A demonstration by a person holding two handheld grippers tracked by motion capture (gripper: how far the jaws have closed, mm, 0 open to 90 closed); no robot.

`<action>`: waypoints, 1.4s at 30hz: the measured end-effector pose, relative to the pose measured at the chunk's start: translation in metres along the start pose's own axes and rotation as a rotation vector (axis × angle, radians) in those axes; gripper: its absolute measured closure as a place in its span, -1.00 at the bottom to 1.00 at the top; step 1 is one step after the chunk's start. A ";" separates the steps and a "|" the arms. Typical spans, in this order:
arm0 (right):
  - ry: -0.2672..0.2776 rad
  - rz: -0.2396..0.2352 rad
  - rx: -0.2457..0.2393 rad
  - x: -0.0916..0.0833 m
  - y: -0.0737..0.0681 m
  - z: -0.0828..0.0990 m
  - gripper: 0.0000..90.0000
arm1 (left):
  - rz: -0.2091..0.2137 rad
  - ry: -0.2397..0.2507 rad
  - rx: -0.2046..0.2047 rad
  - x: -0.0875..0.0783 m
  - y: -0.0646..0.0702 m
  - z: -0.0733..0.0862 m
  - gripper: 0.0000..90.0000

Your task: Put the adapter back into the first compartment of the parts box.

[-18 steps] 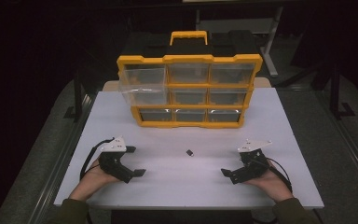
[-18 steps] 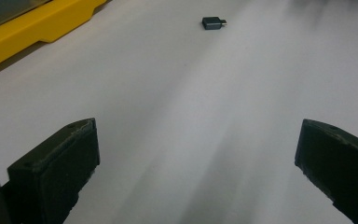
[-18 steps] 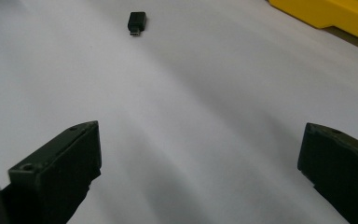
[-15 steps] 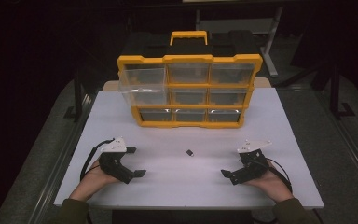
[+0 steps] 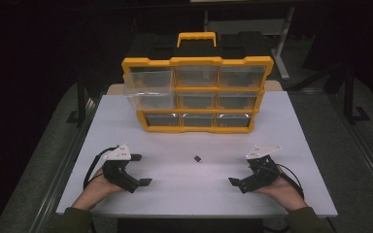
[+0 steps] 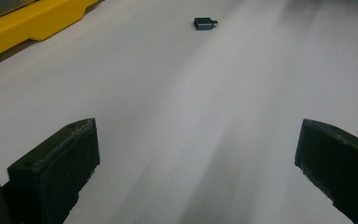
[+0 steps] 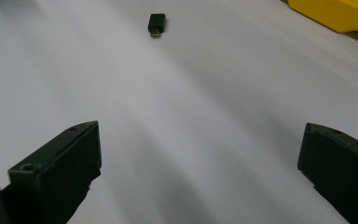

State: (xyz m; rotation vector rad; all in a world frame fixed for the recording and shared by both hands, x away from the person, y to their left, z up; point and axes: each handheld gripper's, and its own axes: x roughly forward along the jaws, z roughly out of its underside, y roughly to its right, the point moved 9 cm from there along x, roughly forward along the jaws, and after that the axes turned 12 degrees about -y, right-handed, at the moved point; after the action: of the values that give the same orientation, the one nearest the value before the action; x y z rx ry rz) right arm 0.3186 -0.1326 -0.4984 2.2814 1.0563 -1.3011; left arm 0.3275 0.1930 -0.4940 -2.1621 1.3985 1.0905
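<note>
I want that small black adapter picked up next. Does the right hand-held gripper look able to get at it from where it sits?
Probably yes. The small black adapter lies alone on the white table, and the right hand-held gripper points toward it with jaws wide open and nothing between them.

From above, the small black adapter point(image 5: 198, 158) on my table point(image 5: 184, 194) is too small to make out. The yellow organizer point(image 6: 32, 21) is cut off at the top edge in my left hand-held gripper point(image 6: 198, 154) view, its drawers' contents blurred.
</note>
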 end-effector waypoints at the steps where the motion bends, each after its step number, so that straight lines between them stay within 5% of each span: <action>1: 0.000 0.000 0.000 0.000 0.000 0.000 -1.00 | 0.001 0.002 -0.001 0.000 0.000 0.000 -1.00; 42: -0.006 -0.019 -0.024 -0.005 -0.001 -0.034 -1.00 | 0.025 0.021 -0.003 0.000 0.005 -0.003 -1.00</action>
State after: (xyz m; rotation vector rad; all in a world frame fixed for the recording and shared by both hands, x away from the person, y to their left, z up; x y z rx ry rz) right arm 0.3370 -0.1143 -0.4760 2.2545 1.0879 -1.2945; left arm 0.3241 0.1889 -0.4910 -2.1702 1.4373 1.0826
